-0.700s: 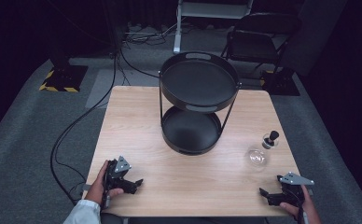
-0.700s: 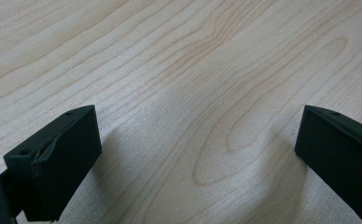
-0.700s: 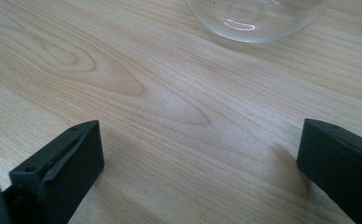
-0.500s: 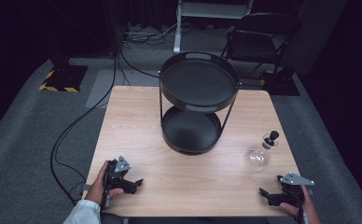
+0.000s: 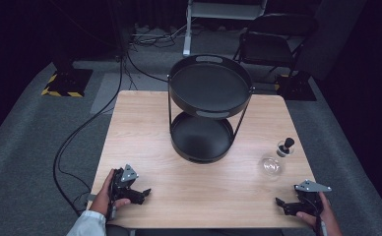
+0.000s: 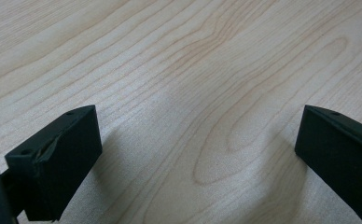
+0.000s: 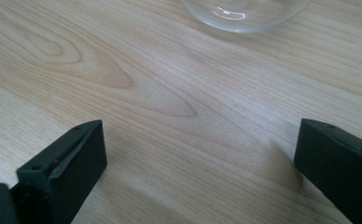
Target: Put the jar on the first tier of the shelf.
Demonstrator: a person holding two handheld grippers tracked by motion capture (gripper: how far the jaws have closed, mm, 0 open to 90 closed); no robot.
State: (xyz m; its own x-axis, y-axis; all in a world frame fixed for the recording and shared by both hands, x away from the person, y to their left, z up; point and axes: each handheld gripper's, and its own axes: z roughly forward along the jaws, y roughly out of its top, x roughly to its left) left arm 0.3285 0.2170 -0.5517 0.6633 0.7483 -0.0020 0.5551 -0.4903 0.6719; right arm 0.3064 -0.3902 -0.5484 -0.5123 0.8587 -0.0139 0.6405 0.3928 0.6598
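Both grippers rested low at the near edge of the tabletop (image 5: pixel 144 132), the left gripper (image 5: pixel 141 192) and the right gripper (image 5: pixel 283 202) each with fingers spread wide and holding nothing. The nearest object to the right gripper was a clear glass flask (image 5: pixel 270 166), standing just ahead of it with its black stopper (image 5: pixel 287 145) set beside it — the flask's rounded base (image 7: pixel 244 11) showed at the top of the right gripper view. A black two-tier tray (image 5: pixel 209 86) stood at the middle of the tabletop, well apart from both hands.

The risks lay in the glass: round and smooth, it could roll or slip sideways if the fingers closed off-centre, and a hard squeeze could crack it. A nudge before the grasp could push it toward the stopper or the right edge — a fall would likely break it. Its transparency also made its outline hard to judge.

No brand, label or writing could be read on anything.
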